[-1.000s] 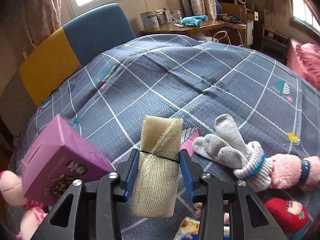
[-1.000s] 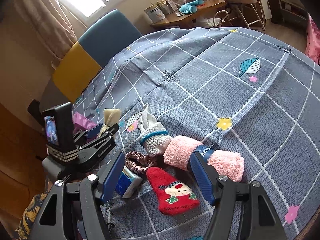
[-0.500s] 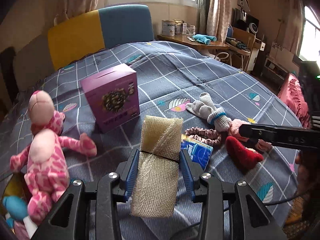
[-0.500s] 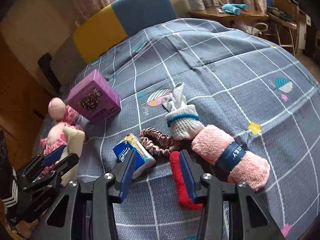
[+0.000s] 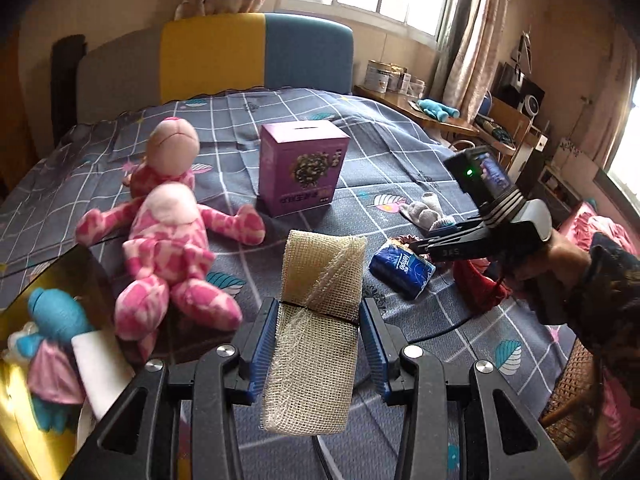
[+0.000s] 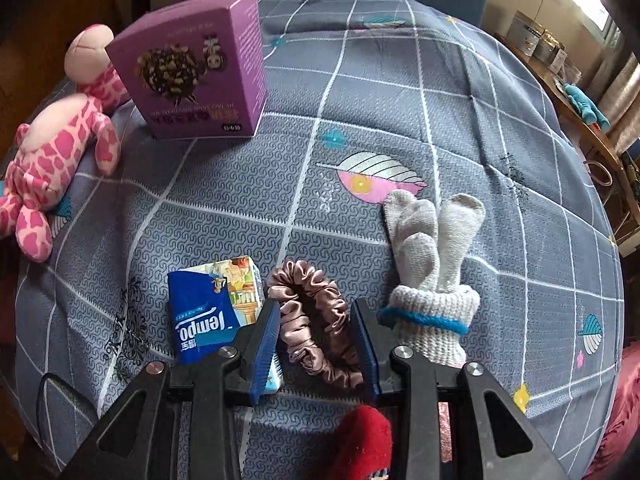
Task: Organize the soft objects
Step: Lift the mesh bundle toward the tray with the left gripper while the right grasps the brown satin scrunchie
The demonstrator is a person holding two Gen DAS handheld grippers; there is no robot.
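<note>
My left gripper (image 5: 318, 326) is shut on a beige mesh cloth roll (image 5: 316, 320), held above the bed. My right gripper (image 6: 316, 328) is open, its jaws on either side of a pink satin scrunchie (image 6: 316, 320) lying on the bedspread; it also shows in the left wrist view (image 5: 452, 244). A grey sock pair (image 6: 432, 256) lies right of the scrunchie. A red sock (image 6: 362, 440) sits under the right gripper. A pink spotted plush toy (image 5: 168, 240) lies on the left of the bed.
A blue tissue pack (image 6: 216, 312) lies just left of the scrunchie. A purple box (image 5: 300, 172) stands mid-bed. A gold-lined container (image 5: 48, 344) with a blue and pink toy is at the lower left. A wicker basket (image 5: 572, 392) is at the right.
The left gripper swung left and back with the mesh roll, bringing the plush toy and the container into view. The right gripper moved forward from the red sock to straddle the scrunchie.
</note>
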